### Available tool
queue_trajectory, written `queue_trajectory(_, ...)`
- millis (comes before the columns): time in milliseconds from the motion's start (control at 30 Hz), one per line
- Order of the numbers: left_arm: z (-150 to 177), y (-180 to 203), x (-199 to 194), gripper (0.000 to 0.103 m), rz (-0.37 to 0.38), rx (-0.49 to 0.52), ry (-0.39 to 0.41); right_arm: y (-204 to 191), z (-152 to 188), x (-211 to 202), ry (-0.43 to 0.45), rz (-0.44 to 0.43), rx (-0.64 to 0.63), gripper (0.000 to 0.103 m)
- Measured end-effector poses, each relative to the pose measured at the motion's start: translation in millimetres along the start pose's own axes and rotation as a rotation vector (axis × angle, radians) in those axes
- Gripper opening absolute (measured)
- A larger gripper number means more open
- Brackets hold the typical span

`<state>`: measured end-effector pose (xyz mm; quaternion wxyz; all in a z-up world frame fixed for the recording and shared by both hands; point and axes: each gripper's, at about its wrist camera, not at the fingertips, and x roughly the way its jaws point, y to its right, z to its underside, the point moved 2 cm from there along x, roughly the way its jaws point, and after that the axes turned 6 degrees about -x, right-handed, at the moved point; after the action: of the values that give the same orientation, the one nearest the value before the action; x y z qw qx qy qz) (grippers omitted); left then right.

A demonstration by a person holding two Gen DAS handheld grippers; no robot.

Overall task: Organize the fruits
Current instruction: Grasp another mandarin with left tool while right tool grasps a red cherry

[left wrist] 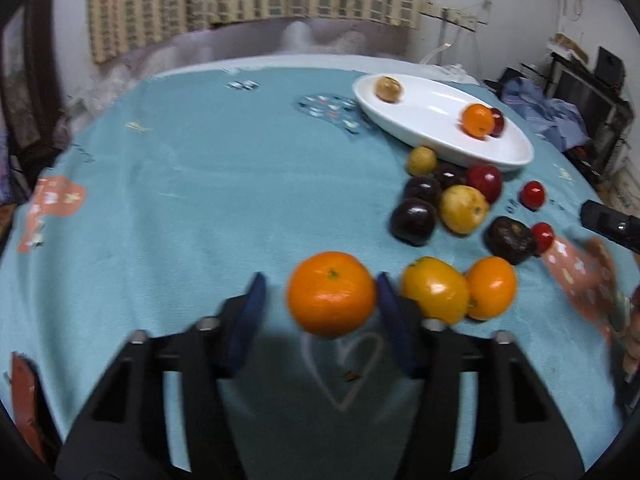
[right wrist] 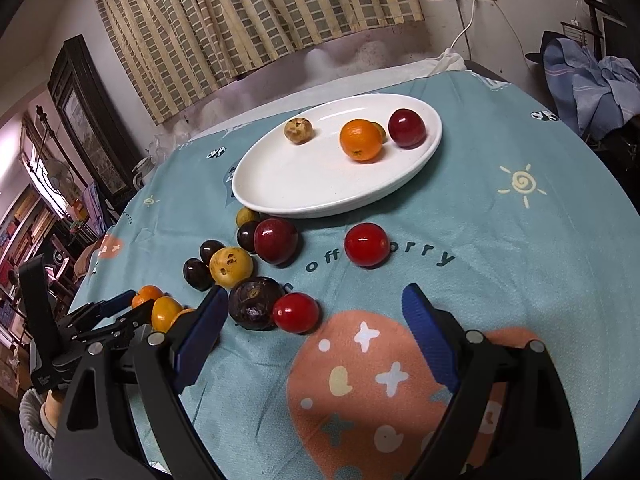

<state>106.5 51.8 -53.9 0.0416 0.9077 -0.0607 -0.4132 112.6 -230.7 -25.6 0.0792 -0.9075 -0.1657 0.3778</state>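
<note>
A white oval plate [left wrist: 432, 116] [right wrist: 304, 176] holds an orange, a dark red fruit and a brownish fruit. Loose fruits lie in front of it on the teal cloth. In the left wrist view my left gripper [left wrist: 320, 292] is open around an orange [left wrist: 331, 293]; the right pad touches it, the left pad stands apart. A yellow-orange fruit [left wrist: 436, 290] and another orange [left wrist: 491, 287] lie just right of it. My right gripper [right wrist: 316, 320] is open and empty, with a red fruit [right wrist: 296, 312] and a dark brown fruit [right wrist: 252, 302] between its fingers' tips.
Dark purple, yellow and red fruits [right wrist: 276, 240] cluster between the grippers and the plate. One red fruit [right wrist: 366, 245] lies alone. The left gripper shows in the right wrist view [right wrist: 132, 306]. Curtain and wall stand behind the table; clothes and furniture lie at the right.
</note>
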Motion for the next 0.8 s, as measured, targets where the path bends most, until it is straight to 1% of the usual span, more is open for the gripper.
queue_trajectory(100, 1.1, 1.8, 2.5, 0.045, 0.003, 0.008, -0.009, -4.2, 1.0, 0.2, 0.000, -0.006, -0.023, 0.088)
queue_trajectory(200, 1.8, -0.3, 2.3, 0.045, 0.017, -0.006, -0.012, -12.4, 3.9, 3.7, -0.013, 0.025, -0.084, 0.088)
queue_trajectory(233, 2.2, 0.5, 2.1, 0.045, 0.013, -0.002, -0.011, -15.4, 5.3, 5.8, -0.019, 0.041, -0.111, 0.085)
queue_trajectory(267, 2.0, 1.1, 2.0, 0.045, 0.009, 0.001, -0.011, -18.1, 6.4, 7.7, -0.025, 0.052, -0.133, 0.079)
queue_trajectory(300, 2.2, 2.0, 1.9, 0.045, 0.005, 0.004, -0.010, -21.1, 7.8, 10.6, -0.036, 0.061, -0.157, 0.077)
queue_trajectory(367, 1.9, 2.0, 2.3, 0.045, 0.004, 0.004, -0.010, -24.2, 10.7, 16.3, -0.055, 0.078, -0.186, 0.068)
queue_trajectory(500, 1.9, 2.1, 2.2, 0.045, 0.002, 0.007, -0.010, -27.9, 14.4, 27.0, -0.081, 0.093, -0.227, 0.061)
queue_trajectory(533, 1.7, 2.2, 2.6, 0.045, 0.001, 0.007, -0.010, -28.5, 15.4, 28.7, -0.089, 0.092, -0.232, 0.056)
queue_trajectory(633, 1.7, 2.4, 2.6, 0.045, 0.002, 0.007, -0.011, -28.0, 15.0, 32.3, -0.099, 0.066, -0.221, 0.051)
queue_trajectory(733, 2.3, 2.2, 5.8, 0.046, -0.003, 0.008, -0.030, -24.5, 11.7, 34.9, -0.099, 0.020, -0.195, 0.042)
queue_trajectory(767, 2.6, 1.4, 7.0, 0.046, 0.001, 0.004, -0.038, -23.9, 11.5, 35.6, -0.101, 0.003, -0.186, 0.037)
queue_trajectory(800, 2.9, 0.7, 7.7, 0.046, 0.004, 0.001, -0.040, -22.7, 10.9, 36.2, -0.103, -0.019, -0.176, 0.035)
